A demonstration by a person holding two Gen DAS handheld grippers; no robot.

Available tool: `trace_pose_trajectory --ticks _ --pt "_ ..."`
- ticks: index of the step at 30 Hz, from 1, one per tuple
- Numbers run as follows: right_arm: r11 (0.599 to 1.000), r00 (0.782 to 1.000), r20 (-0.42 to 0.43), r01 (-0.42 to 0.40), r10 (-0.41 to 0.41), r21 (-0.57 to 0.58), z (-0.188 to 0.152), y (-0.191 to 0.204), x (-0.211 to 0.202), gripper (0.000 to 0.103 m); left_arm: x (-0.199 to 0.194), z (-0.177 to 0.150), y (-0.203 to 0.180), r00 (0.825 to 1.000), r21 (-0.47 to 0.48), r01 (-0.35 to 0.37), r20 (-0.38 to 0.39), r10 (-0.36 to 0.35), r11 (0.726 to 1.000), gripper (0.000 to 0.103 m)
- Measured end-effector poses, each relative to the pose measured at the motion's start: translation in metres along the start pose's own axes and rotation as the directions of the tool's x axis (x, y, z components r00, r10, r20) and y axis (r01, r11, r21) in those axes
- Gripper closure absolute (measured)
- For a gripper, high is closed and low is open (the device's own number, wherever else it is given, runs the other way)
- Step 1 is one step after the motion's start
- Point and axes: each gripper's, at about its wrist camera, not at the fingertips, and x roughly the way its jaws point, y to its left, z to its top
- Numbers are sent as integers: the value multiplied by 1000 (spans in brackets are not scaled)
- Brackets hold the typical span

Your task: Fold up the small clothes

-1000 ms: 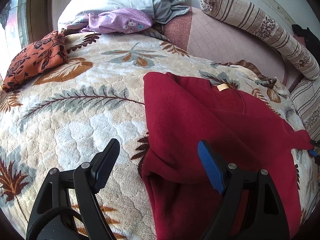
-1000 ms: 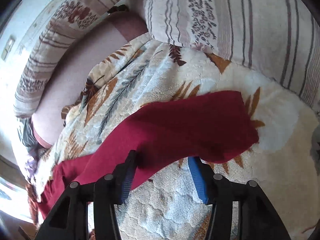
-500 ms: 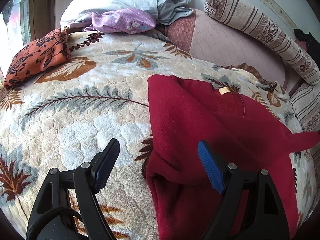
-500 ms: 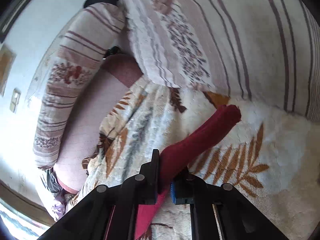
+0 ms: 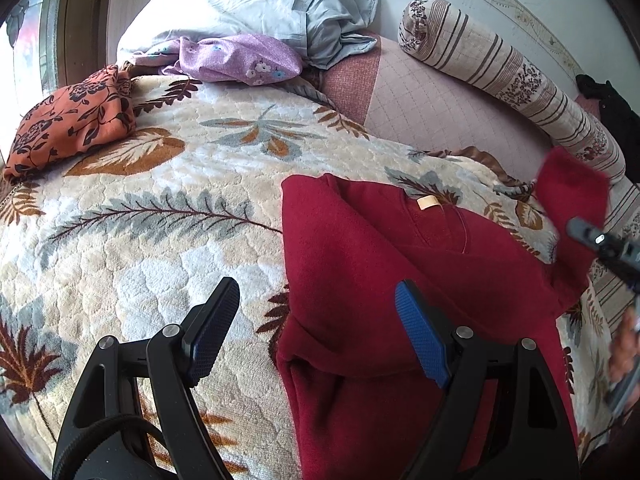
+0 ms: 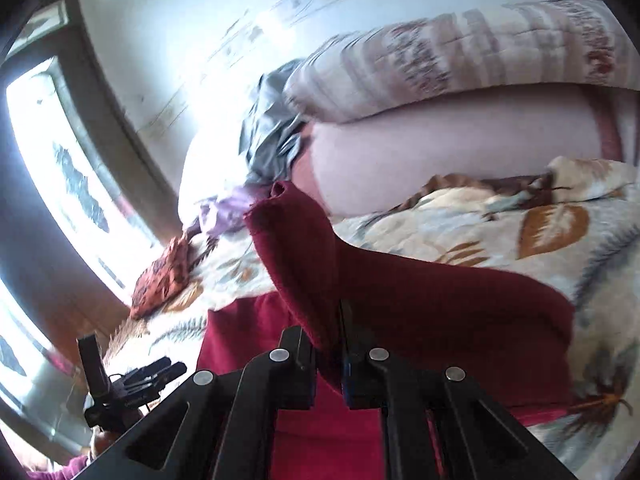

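On the bed, over a leaf-patterned blanket (image 5: 168,248), lies a dark red sweater (image 5: 360,280), its body spread flat with the collar label toward twelve o'clock in the left wrist view. One side already looks doubled inward along the nine o'clock edge, probably to narrow the garment before the final folds. The right gripper (image 6: 327,344) has its fingers pressed together on the sleeve (image 6: 296,248), which rises from the pinch with its open cuff pointing up; in the left view that same sleeve stands lifted at about two o'clock. Holding it near the middle likely lets the cuff end swing over the body as the sleeve is carried across. The left gripper (image 5: 316,328) hangs low above the sweater's near hem with its fingers spread wide, holding nothing, one finger over the blanket and the other over the red cloth, seemingly poised to pin or take the hem. At ten o'clock sits an orange floral cloth (image 5: 72,124), and at twelve a lilac one (image 5: 240,58), well apart from the work.
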Motion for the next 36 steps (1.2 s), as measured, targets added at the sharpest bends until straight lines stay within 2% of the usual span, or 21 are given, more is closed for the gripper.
trace_pose_trajectory --ticks 3,5,6,8,9,10,12,13,15,17,20,23,24,26,27,29,30,32,33,34,36 --pt "997 989 -144 -41 31 -69 -43 36 68 94 1 1 0 1000 -5 18 -7 -18 1000 22" --pt "994 940 -340 -50 15 -94 -74 47 110 92 -1 2 -1 999 0 42 -7 -42 999 22" --pt "993 918 -396 -39 -8 -110 -84 47 117 92 -3 2 -4 999 9 52 -8 -52 999 22" --pt "991 931 -364 -41 -8 -127 -87 38 105 88 -5 1 -11 998 34 69 -15 -68 997 22" --pt "991 938 -347 -38 -8 -127 -84 31 89 73 -5 1 -17 997 48 80 -21 -79 996 22" --pt "992 948 -319 -34 -5 -119 -77 27 72 49 -6 0 -24 996 66 93 -25 -91 994 22" --pt "995 978 -206 18 -38 -96 -67 4 28 27 -7 1 -39 994 101 110 -35 -107 989 22" --pt "995 984 -165 44 -59 -91 -60 -5 10 26 -7 1 -47 992 113 125 -48 -120 986 22" --pt "993 985 -144 87 -97 -76 -50 -27 -17 26 -4 0 -62 985 119 164 -79 -156 979 22" --pt "985 978 -124 162 -167 -53 -46 -52 -31 26 4 -5 -75 982 122 160 -116 -146 980 22" --pt "945 939 -106 327 -328 -27 -51 -83 -52 26 25 -11 -92 975 125 140 -189 -115 982 22" --pt "935 928 -114 354 -355 -29 -58 -107 -58 29 52 -18 -100 953 66 170 -265 -147 983 24" --pt "929 920 -122 368 -371 -52 -61 -112 -57 33 59 -19 -103 947 59 171 -284 -148 983 29" --pt "912 902 -145 395 -407 -106 -65 -115 -46 40 63 -17 -109 950 83 148 -288 -118 986 59" --pt "909 897 -150 399 -415 -122 -66 -117 -43 43 61 -14 -112 954 93 148 -277 -117 985 62" --pt "908 901 -136 395 -412 -140 -65 -115 -37 44 54 -2 -114 959 101 158 -255 -128 982 81" --pt "902 899 -125 401 -421 -159 -64 -113 -31 48 50 5 -115 961 106 158 -244 -128 982 85" --pt "887 889 -126 408 -440 -216 -61 -109 -16 72 40 20 -114 968 112 161 -212 -135 981 86" --pt "882 884 -138 408 -446 -237 -59 -108 -9 90 35 27 -111 971 113 159 -196 -135 981 88" --pt "879 882 -140 411 -451 -243 -56 -106 -7 90 32 34 -109 975 113 154 -180 -132 982 91" --pt "894 902 -91 397 -422 -208 -45 -100 -20 92 19 47 -99 982 114 143 -142 -126 983 91"
